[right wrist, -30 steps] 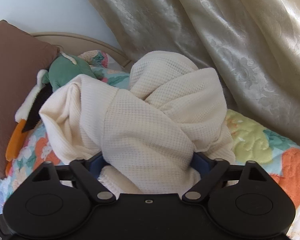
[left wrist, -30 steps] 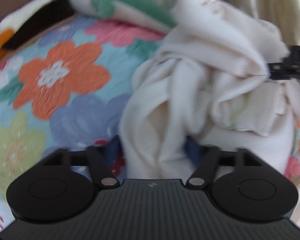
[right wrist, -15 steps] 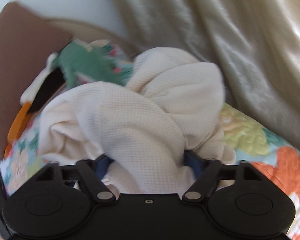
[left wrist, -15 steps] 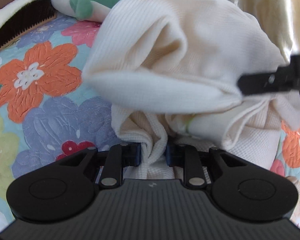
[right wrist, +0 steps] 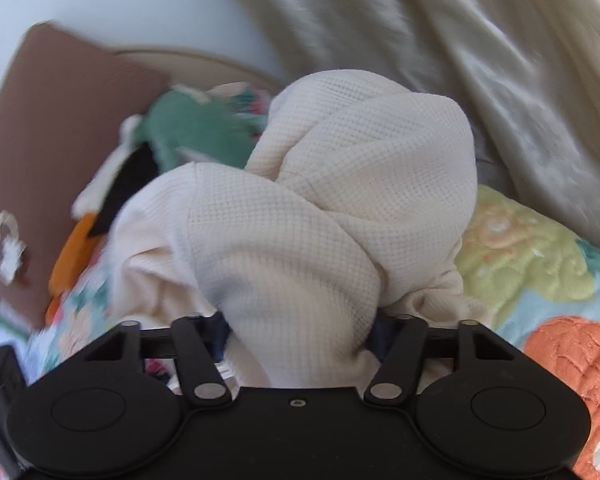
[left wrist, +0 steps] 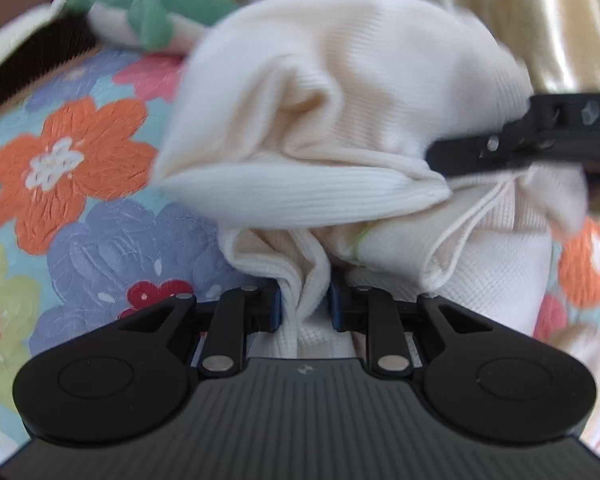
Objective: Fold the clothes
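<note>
Curtain: pale gold, hangs along the far side of the bed, folds blurred. White wall to its left in the right wrist view.

Quilt: covers the bed, big flowers in orange, purple, pink, yellow-green on light blue. It carries everything else.

Pillow: brown, propped at the head end, small pale print on its face.

Garment: cream waffle-knit, bunched into a tall crumpled heap, mid-quilt toward the curtain side, w/ a ribbed hem fold sticking out across its front. Lower part looks to rest on the quilt; how much is lifted I can't tell. Which piece of clothing it is, can't tell either.

Plush toys: green one at the head end just behind the garment; beside it a black, white & orange one against the pillow.

Left gripper: jaws nearly together, have just been closing, blue pads pinching a narrow gathered pleat at the garment's lower edge.

Right gripper: jaws about half spread, have just been closing, w/ a thick roll of the garment filling the gap and pinched where it passes between the pads. Seen from the left wrist view it enters from the right edge & meets the heap's side.
</note>
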Motion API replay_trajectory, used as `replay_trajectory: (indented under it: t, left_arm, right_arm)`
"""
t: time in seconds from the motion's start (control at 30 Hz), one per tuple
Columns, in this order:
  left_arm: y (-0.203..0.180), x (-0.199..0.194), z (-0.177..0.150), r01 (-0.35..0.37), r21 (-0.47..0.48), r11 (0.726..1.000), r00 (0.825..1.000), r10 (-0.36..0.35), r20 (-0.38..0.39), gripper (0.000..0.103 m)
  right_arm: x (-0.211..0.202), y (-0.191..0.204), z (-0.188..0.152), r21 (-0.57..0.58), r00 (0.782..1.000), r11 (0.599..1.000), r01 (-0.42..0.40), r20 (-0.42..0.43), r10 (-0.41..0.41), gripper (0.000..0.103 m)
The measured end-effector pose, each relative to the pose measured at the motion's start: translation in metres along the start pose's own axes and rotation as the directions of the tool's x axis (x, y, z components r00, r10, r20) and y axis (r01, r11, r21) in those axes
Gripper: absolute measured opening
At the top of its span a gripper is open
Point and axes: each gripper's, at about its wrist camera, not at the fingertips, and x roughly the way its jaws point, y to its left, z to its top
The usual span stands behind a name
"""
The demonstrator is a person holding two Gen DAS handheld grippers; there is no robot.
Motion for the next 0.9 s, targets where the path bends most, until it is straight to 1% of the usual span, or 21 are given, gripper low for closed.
replay_trajectory:
  t: [0.07,0.1,0.17,0.27,0.3,0.37,0.43,0.5,0.53,0.6,0.63,0.67,0.7,0.8,0.83,0.9]
  left_arm:
    - [-0.008,-0.005,-0.005,-0.024,0.072,0.997,1.000,0.024,0.007,0.019]
    - [-0.007,-0.010,-0.005,-0.017,0.061,0.998,1.000,0.017,0.001,0.017]
    - [0.002,-0.023,-0.007,-0.009,-0.007,1.000,1.000,0.009,-0.007,0.016]
    - [0.019,-0.052,-0.018,-0.032,-0.095,0.995,0.999,0.031,-0.012,0.015]
    - [0.026,-0.065,-0.023,-0.054,-0.121,0.991,0.998,0.050,-0.037,0.015]
    - [0.039,-0.094,-0.034,-0.097,-0.171,0.980,0.993,0.084,-0.079,0.015]
    - [0.054,-0.135,-0.053,-0.127,-0.213,0.969,0.991,0.113,-0.075,0.014]
    - [0.069,-0.176,-0.072,-0.160,-0.253,0.954,0.986,0.146,-0.076,0.014]
    - [0.076,-0.196,-0.084,-0.190,-0.271,0.944,0.981,0.174,-0.084,0.014]
    - [0.088,-0.239,-0.109,-0.260,-0.302,0.917,0.965,0.243,-0.093,0.014]
    - [0.091,-0.259,-0.121,-0.302,-0.300,0.905,0.953,0.290,-0.086,0.014]
    - [0.093,-0.279,-0.134,-0.348,-0.298,0.889,0.937,0.340,-0.081,0.014]
    - [0.093,-0.299,-0.149,-0.399,-0.298,0.867,0.916,0.392,-0.085,0.014]
    - [0.091,-0.353,-0.188,-0.496,-0.321,0.807,0.865,0.490,-0.105,0.014]
    - [0.090,-0.364,-0.196,-0.506,-0.327,0.798,0.859,0.500,-0.107,0.014]
    - [0.083,-0.385,-0.206,-0.529,-0.312,0.789,0.844,0.526,-0.100,0.014]
  right_arm:
    - [-0.007,0.010,-0.008,-0.040,0.999,0.998,-0.051,-0.017,0.051,0.058]
    - [-0.007,0.016,-0.010,-0.055,0.997,0.996,-0.071,-0.026,0.070,0.058]
    - [-0.006,0.029,-0.012,-0.079,0.993,0.990,-0.118,-0.039,0.116,0.057]
    - [-0.004,0.041,-0.017,-0.069,0.977,0.976,-0.208,-0.062,0.204,0.057]
    - [-0.007,0.048,-0.022,-0.056,0.969,0.969,-0.241,-0.072,0.237,0.057]
    - [-0.009,0.066,-0.028,-0.056,0.945,0.947,-0.318,-0.106,0.311,0.056]
    - [-0.007,0.093,-0.041,-0.078,0.913,0.917,-0.391,-0.161,0.375,0.056]
    - [-0.004,0.122,-0.055,-0.090,0.875,0.883,-0.461,-0.216,0.434,0.055]
    - [-0.002,0.138,-0.064,-0.089,0.850,0.862,-0.499,-0.244,0.467,0.055]
    - [-0.001,0.173,-0.085,-0.104,0.802,0.817,-0.567,-0.297,0.518,0.054]
    - [-0.003,0.189,-0.096,-0.120,0.784,0.798,-0.591,-0.318,0.533,0.053]
    - [-0.008,0.209,-0.109,-0.147,0.770,0.777,-0.612,-0.337,0.543,0.052]
    - [-0.014,0.228,-0.123,-0.177,0.757,0.756,-0.631,-0.355,0.549,0.052]
    - [-0.045,0.270,-0.159,-0.351,0.770,0.692,-0.631,-0.391,0.504,0.048]
    - [-0.056,0.279,-0.170,-0.403,0.777,0.668,-0.626,-0.391,0.492,0.045]
    - [-0.075,0.291,-0.187,-0.448,0.782,0.642,-0.622,-0.399,0.479,0.042]
